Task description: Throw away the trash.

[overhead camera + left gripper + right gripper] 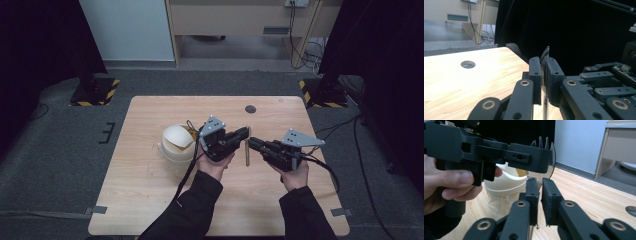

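- Fork [246,154]: in the high view just a thin tan sliver hanging between the two claw tips, clear of the surface [150,185]. Tines and handle can't be told apart there.
- Left claw [245,132]: closed on the fork. The left gripper view looks edge-on, w/ a thin blade pinched between the pads and a dark curved tip poking out above them. Lower part blurs to a pale streak and is cut off at the frame's bottom.
- The right gripper view gives what the others lack: four tines standing up above the left claw's jaws, a shiny curved edge just beyond its tip, and fingers [456,180] of the hand wrapped round that gripper's body.
- Right claw [252,142]: jaws drawn close on the fork's stem below the left claw. Its own view has the shiny neck above its near jaw and a sliver low between the jaws. Actual pad contact is mostly hidden by the jaw itself, so the grip is read w/ some doubt.
- Cream bowl [177,142]: behind the left claw, on its far side from the right claw. Crinkled clear film [496,205] under it; contents not legible.
- Round hole [250,109] in the surface lies ahead of both claws; cut off at the right gripper view's edge.
- Forearms are dark sleeves, cropped at the high view's bottom.
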Demonstrator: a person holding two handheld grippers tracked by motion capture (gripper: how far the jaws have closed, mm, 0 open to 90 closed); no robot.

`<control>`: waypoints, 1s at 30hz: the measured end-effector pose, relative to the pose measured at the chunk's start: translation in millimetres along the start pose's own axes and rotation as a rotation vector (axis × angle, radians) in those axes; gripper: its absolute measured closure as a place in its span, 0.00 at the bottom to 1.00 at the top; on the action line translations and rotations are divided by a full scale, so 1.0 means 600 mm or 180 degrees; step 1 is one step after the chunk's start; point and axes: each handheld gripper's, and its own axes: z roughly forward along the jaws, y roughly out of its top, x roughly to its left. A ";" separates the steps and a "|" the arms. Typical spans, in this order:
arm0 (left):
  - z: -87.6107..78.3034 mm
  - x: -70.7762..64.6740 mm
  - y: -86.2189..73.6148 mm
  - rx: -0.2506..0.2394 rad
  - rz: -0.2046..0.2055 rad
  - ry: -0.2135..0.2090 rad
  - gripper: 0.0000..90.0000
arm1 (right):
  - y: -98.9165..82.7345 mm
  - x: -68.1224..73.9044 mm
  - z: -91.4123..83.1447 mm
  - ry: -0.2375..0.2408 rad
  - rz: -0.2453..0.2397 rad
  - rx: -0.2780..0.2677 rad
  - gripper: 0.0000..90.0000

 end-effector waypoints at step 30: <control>-0.132 0.083 0.093 -0.0314 0.0625 0.0639 0.93 | -0.096 -0.088 -0.038 -0.0673 0.0265 0.0529 0.67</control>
